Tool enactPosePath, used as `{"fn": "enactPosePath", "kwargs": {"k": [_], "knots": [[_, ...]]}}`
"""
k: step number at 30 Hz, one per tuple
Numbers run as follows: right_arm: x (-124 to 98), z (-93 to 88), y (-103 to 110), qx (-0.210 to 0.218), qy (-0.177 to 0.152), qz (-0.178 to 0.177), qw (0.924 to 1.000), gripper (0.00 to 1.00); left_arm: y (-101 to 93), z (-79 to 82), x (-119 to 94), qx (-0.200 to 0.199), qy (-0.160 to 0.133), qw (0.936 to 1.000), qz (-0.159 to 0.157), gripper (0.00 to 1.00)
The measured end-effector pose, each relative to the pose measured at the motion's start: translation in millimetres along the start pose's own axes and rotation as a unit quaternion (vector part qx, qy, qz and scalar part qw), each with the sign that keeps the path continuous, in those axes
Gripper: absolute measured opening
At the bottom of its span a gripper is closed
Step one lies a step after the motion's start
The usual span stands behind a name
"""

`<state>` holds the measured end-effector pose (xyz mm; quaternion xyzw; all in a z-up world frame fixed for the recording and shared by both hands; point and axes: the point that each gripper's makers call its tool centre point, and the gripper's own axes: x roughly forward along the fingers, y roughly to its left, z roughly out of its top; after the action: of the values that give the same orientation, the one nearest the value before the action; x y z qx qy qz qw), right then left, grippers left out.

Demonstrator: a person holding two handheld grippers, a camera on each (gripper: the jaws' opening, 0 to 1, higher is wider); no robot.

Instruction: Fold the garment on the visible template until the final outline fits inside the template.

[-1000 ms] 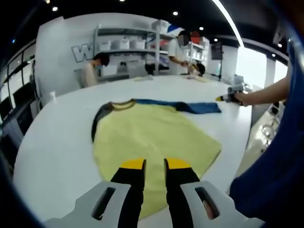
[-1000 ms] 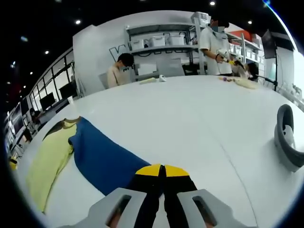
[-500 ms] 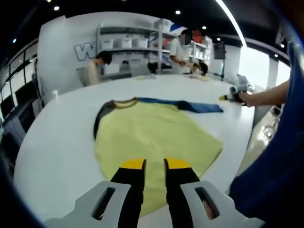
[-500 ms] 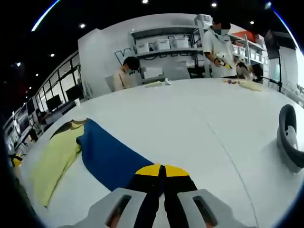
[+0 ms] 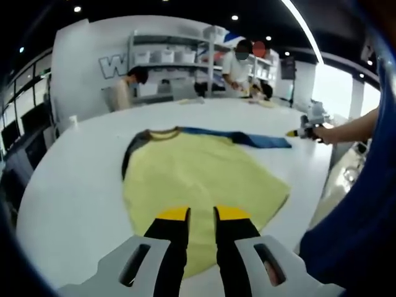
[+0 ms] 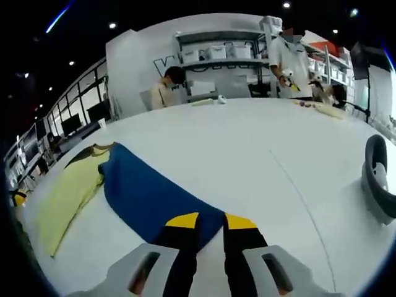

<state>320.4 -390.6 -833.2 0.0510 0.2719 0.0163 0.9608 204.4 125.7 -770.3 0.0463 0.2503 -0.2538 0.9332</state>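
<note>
A yellow shirt [image 5: 198, 176] lies flat on the white table [image 5: 74, 192], with a blue sleeve [image 5: 250, 137] stretched out to the far right and a dark sleeve [image 5: 127, 158] at the left. My left gripper [image 5: 202, 215] is open above the shirt's near hem, holding nothing. A hand holds my right gripper [image 5: 303, 129] just past the blue sleeve's end. In the right gripper view the blue sleeve [image 6: 145, 195] runs from the yellow body [image 6: 68, 192] to my right gripper [image 6: 211, 221], which is open with the sleeve end lying between its jaws.
A black curved headset-like object [image 6: 377, 182] rests on the table to the right. Several people [image 6: 167, 86] work at shelves [image 6: 223, 52] beyond the far edge. The holder's blue clothing [image 5: 359, 229] rises at the right.
My right gripper was shut at the blue sleeve's end and now stands open. The left gripper and the shirt have not moved.
</note>
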Motion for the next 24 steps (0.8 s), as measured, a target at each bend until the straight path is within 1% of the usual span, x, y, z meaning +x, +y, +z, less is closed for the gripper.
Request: {"fn": "enactPosePath", "kwargs": {"k": [3,5,8,9,14,18,19,21,22,23,24], "knots": [[7.9,2.3,-3.8,-0.004,0.000,0.000,1.0000,0.16,-1.6,-1.4,-3.9,-0.001,0.001,1.0000,0.005,0.13],[15.8,-0.1,-6.0,-0.019,0.010,-0.001,0.9998,0.19,-3.6,-2.2,-7.1,-0.004,0.003,0.9999,0.010,0.13],[14.8,-1.0,-3.6,-0.033,0.017,0.002,0.9993,0.19,-8.3,-0.7,-9.7,-0.004,0.004,0.9999,0.014,0.13],[16.6,-3.3,-4.1,-0.048,0.024,-0.001,0.9986,0.19,-9.4,-0.8,-10.8,-0.005,0.004,0.9998,0.016,0.13],[21.0,-6.2,-4.0,-0.053,0.025,0.001,0.9983,0.20,-11.7,0.2,-12.2,-0.005,0.004,0.9998,0.020,0.13],[21.9,-8.4,-7.3,-0.065,0.033,-0.004,0.9973,0.15,-14.8,1.5,-13.2,-0.004,0.006,0.9997,0.022,0.13],[22.7,-6.3,-7.5,-0.071,0.027,-0.003,0.9971,0.12,-15.0,1.7,-13.3,-0.004,0.007,0.9997,0.022,0.13],[22.9,-7.8,-8.1,-0.075,0.030,-0.005,0.9968,0.09,-17.9,4.5,-13.9,-0.002,0.008,0.9997,0.023,0.13],[23.0,-7.8,-8.0,-0.078,0.029,-0.006,0.9965,0.03,-18.0,4.7,-14.1,-0.002,0.008,0.9997,0.023,0.13],[23.7,-8.5,-6.1,-0.085,0.028,-0.002,0.9960,0.00,-17.1,4.2,-14.4,-0.002,0.008,0.9997,0.023,0.13],[24.3,-8.4,-5.0,-0.091,0.028,-0.002,0.9955,0.00,-17.4,4.4,-14.5,-0.001,0.008,0.9997,0.022,0.13]]}}
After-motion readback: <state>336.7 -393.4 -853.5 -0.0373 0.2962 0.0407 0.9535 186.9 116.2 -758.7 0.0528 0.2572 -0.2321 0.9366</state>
